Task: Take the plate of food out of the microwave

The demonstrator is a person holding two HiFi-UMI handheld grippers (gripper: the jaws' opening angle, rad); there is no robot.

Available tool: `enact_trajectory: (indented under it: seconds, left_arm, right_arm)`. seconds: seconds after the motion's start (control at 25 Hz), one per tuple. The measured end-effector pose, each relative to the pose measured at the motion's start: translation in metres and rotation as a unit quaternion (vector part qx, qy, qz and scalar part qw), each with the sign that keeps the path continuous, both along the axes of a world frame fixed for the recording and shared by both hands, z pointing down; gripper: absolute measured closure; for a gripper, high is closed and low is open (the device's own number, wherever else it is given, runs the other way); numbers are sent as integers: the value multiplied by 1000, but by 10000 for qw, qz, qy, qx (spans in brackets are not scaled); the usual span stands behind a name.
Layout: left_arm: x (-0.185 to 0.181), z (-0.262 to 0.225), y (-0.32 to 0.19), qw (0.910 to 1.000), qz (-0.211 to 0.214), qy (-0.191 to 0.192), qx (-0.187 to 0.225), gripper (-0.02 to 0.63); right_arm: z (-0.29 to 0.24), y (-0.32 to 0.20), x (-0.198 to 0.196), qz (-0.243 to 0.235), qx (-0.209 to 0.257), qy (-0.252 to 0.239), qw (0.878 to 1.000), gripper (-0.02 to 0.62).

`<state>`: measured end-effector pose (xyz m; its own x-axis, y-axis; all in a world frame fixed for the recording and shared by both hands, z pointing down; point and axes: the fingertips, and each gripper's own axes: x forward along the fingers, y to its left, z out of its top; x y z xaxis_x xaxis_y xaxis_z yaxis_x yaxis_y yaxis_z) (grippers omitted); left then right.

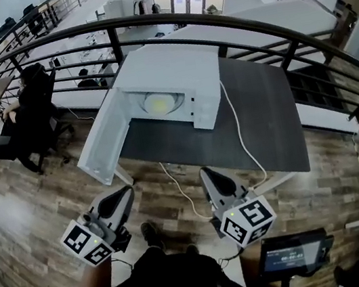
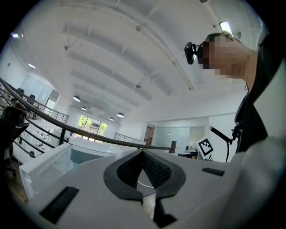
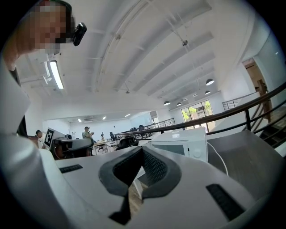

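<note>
A white microwave (image 1: 169, 83) stands on a dark grey table (image 1: 258, 119), its door (image 1: 101, 146) swung wide open to the left. Inside it lies a pale plate (image 1: 162, 101) with yellowish food. Both grippers hang well short of the table, close to the person's body. My left gripper (image 1: 125, 191) points up toward the door with its tips together and nothing between them. My right gripper (image 1: 207, 172) is likewise shut and empty. The microwave (image 3: 178, 143) shows ahead of the shut right gripper (image 3: 142, 149). In the left gripper view the left gripper (image 2: 143, 152) is shut too.
A white cable (image 1: 234, 123) runs from the microwave across the table and down its front edge. A black curved railing (image 1: 213, 20) passes behind the table. A person sits in a chair (image 1: 29, 111) at far left. A small screen (image 1: 292, 253) stands at bottom right. The floor is wood.
</note>
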<state>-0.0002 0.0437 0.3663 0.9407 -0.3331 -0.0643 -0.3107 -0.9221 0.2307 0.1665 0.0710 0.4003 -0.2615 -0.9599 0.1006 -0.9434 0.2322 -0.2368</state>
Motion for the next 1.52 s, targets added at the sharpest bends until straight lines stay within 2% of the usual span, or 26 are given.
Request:
enact_trajectory:
  seconds: [0.36, 0.68, 0.84, 1.24, 1.52]
  left_arm:
    - [-29, -19, -80, 9998, 85, 128, 146, 604]
    - [-49, -23, -142, 9995, 201, 219, 79, 603]
    - [-56, -33, -156, 9983, 433, 360, 145, 603]
    - [-69, -27, -190, 9971, 730, 151, 149, 603]
    - [-60, -21, -206, 9972, 726, 166, 23, 603]
  right_arm:
    - [-11, -80, -26, 116, 82, 53, 9999, 601]
    - [-18, -139, -54, 164, 93, 145, 9997, 601]
    - [-21, -163, -63, 306, 151, 122, 9993, 601]
    - [-23, -204, -86, 494, 46, 161, 9986, 601]
    - [-11, -216, -76, 483, -141, -28, 9987, 601]
